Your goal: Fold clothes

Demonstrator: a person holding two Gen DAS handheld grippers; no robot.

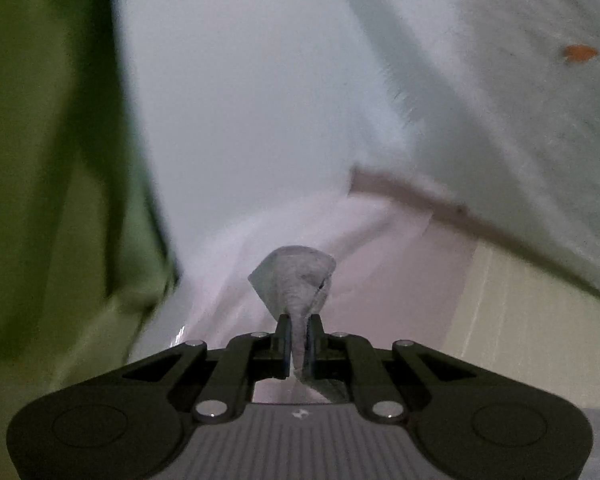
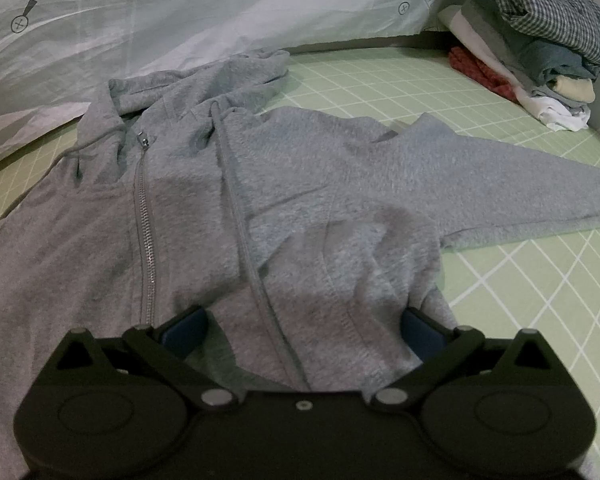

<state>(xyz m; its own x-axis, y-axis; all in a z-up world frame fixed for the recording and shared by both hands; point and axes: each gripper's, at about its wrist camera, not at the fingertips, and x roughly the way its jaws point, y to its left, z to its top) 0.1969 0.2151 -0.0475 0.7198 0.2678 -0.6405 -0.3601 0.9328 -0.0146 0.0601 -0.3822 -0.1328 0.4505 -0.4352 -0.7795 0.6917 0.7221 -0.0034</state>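
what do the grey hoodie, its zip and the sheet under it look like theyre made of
Grey hoodie: soft knit, probably cotton-blend jersey or fleece, going by its heathered, matte, slightly fuzzy surface and limp folds.
Zip: looks like metal; teeth and pull glint silver.
Sheet: thin woven cloth, likely cotton, matte green with a white grid, lying flat and smooth.

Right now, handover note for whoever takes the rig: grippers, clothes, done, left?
Left gripper: shut on a pinch of grey fabric, lifted off the bed; its view is blurred, so which part of the garment can't be told.
Right gripper: open, jaws wide over the hoodie near its hem, not gripping.
Hoodie: spread front up on the green sheet, zipped, one sleeve out to the side, hood bunched by the pillow.
Done: stack of folded clothes at the far corner.
Left: fold the hoodie, no fold visible yet.
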